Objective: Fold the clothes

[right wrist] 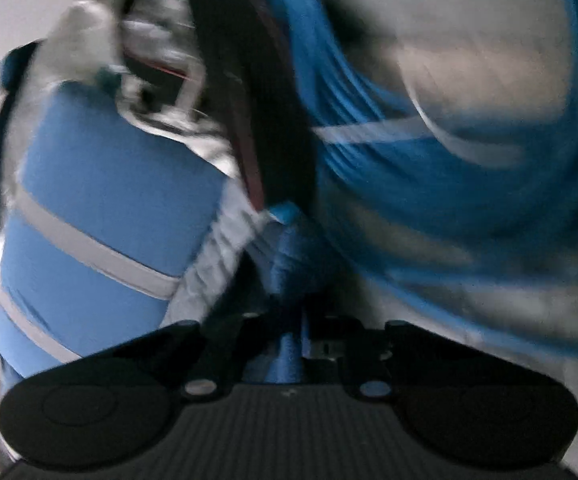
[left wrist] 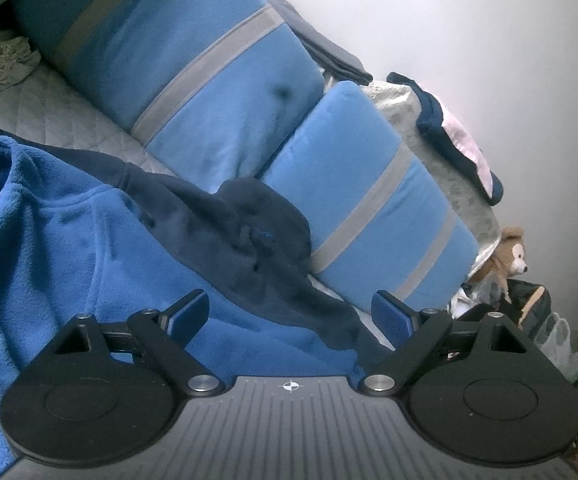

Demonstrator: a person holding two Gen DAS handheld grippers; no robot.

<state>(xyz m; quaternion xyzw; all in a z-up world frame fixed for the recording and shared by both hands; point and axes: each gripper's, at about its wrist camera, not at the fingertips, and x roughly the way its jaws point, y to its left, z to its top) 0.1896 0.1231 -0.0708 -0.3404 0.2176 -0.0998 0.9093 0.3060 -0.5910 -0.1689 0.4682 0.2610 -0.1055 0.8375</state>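
Note:
A blue fleece garment (left wrist: pixel 49 240) with a navy hood or collar part (left wrist: pixel 229 232) lies crumpled on the bed in the left wrist view. My left gripper (left wrist: pixel 289 300) hovers just above its lower edge, open wide, with nothing between the blue pads. The right wrist view is badly motion-blurred. There my right gripper (right wrist: pixel 289 276) has its fingers together on a bunched fold of the blue fleece (right wrist: pixel 293 240), which rises from between them. More blue cloth (right wrist: pixel 429 184) sweeps across the right side, over something pale.
Two blue cushions with grey stripes (left wrist: pixel 217 80) (left wrist: pixel 369 200) lean along the white wall (left wrist: pixel 469 40) behind the garment, on a quilted white cover (left wrist: pixel 69 112). A navy and pink clothes pile (left wrist: pixel 457 148) and a stuffed toy (left wrist: pixel 509 256) sit at the right. A dark bag (right wrist: pixel 249 80) is behind the right gripper.

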